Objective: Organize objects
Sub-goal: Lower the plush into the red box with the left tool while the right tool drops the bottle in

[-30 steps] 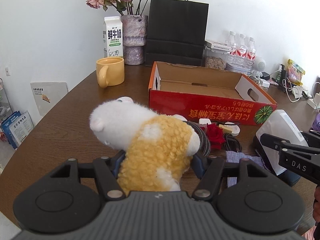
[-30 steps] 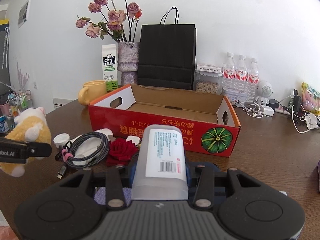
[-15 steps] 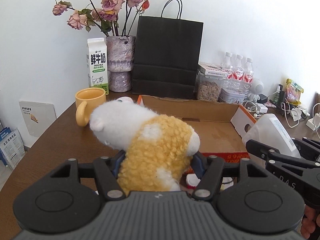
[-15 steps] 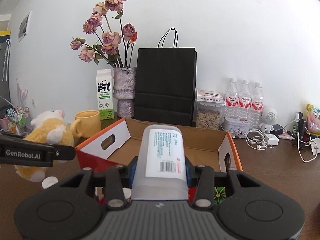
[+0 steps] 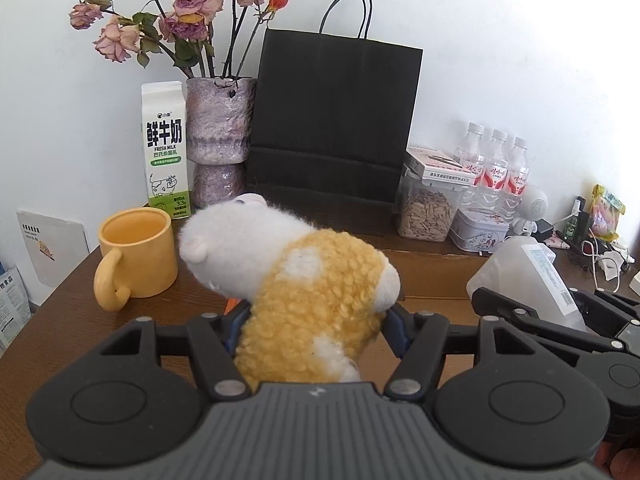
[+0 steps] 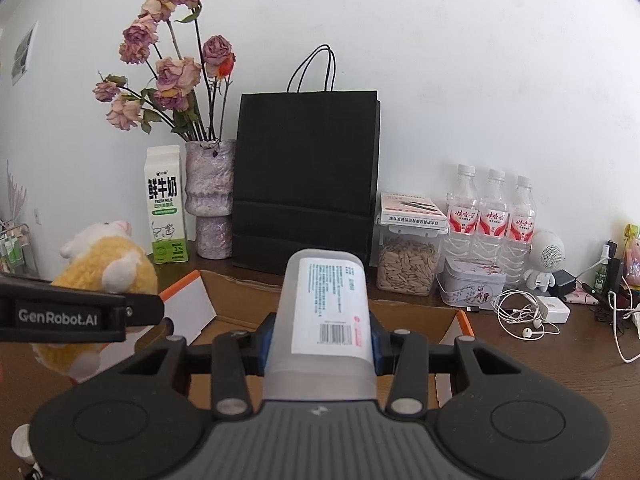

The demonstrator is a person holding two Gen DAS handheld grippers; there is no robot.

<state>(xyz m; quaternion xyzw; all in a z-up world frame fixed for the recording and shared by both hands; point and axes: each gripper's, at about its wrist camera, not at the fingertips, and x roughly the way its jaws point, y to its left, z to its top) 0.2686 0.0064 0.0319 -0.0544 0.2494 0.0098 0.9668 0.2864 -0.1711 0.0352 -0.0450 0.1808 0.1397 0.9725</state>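
Fluffy yellow and white, the plush hamster toy sits clamped between the blue pads of our left gripper, held up in the air with its white head pointing away from us and to the left. Our right gripper is clenched on a frosted translucent plastic bottle with a white barcode label facing up; the bottle lies along the fingers. Both held things hang over the open brown cardboard box with orange edges, the toy at its left end and the bottle nearer its middle. From the right view we see the toy just beside the box's white left flap. The box rests on a dark brown wooden table. Near the toy stands a yellow ceramic mug, and behind it a white and green milk carton, a mottled purple vase of dried pink roses and a tall black paper bag. Further right are a clear tub of seeds, three water bottles and white earphones.
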